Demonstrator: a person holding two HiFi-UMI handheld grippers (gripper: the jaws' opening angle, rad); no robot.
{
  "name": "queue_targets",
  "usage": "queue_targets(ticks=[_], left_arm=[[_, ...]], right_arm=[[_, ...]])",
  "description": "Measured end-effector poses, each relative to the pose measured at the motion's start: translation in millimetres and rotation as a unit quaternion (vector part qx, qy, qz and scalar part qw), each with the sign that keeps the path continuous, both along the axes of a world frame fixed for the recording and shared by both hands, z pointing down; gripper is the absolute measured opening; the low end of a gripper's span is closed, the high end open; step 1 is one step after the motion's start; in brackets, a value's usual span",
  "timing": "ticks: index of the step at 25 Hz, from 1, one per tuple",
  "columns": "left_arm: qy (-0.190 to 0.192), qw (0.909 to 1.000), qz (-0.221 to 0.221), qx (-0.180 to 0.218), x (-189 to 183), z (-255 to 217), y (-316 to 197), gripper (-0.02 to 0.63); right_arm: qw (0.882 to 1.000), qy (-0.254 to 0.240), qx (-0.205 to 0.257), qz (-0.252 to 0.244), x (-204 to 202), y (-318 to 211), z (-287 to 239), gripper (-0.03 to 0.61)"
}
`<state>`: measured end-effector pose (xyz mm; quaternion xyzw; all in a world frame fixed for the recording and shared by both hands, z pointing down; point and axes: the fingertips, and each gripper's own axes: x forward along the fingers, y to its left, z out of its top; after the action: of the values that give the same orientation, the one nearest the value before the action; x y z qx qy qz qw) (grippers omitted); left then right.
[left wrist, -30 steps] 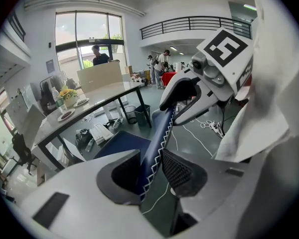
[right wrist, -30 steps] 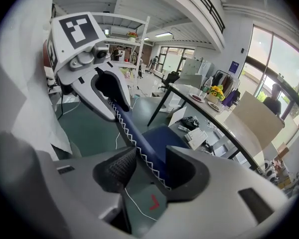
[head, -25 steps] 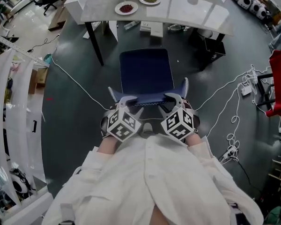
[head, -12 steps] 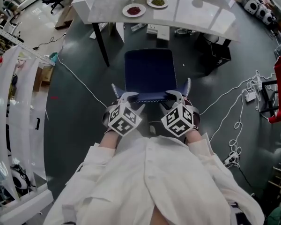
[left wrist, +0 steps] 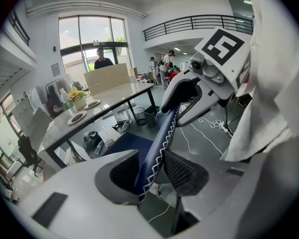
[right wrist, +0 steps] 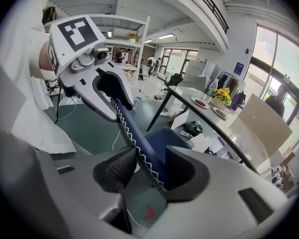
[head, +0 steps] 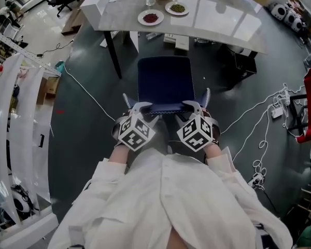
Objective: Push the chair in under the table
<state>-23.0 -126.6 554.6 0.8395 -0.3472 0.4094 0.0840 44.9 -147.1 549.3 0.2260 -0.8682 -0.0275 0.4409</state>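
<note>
A dark blue chair stands facing the grey table, its seat front close to the table's near edge. My left gripper and right gripper each clasp the top edge of the backrest, one near each corner. In the left gripper view the stitched backrest runs between the jaws of the left gripper; these jaws have just been opening slightly, but they still hold the edge. In the right gripper view the right gripper is shut on the backrest.
Two plates with food, a bottle and flowers sit on the table. Boxes lie under it beside a black table leg. White cables trail over the floor at the right. A white rack stands at the left.
Both grippers and the chair have moved forward towards the table. The table now sits lower and closer in the head view, with the seat front nearly at its edge.
</note>
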Motion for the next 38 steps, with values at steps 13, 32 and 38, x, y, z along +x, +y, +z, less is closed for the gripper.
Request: queue_targets(ticks=[13, 32, 38], left_arm=[[-0.011, 0.9997, 0.012, 0.019, -36, -2, -67, 0.161], [-0.012, 0.9997, 0.020, 0.005, -62, -4, -168, 0.164], [-0.010, 0.9995, 0.029, -0.001, -70, -2, -194, 0.164]], right_arm=[[1.000, -0.010, 0.016, 0.013, -35, -64, -4, 0.189], [0.999, -0.008, 0.005, 0.036, -60, -163, -6, 0.189], [0.999, -0.004, -0.007, 0.053, -68, -188, -3, 0.189]])
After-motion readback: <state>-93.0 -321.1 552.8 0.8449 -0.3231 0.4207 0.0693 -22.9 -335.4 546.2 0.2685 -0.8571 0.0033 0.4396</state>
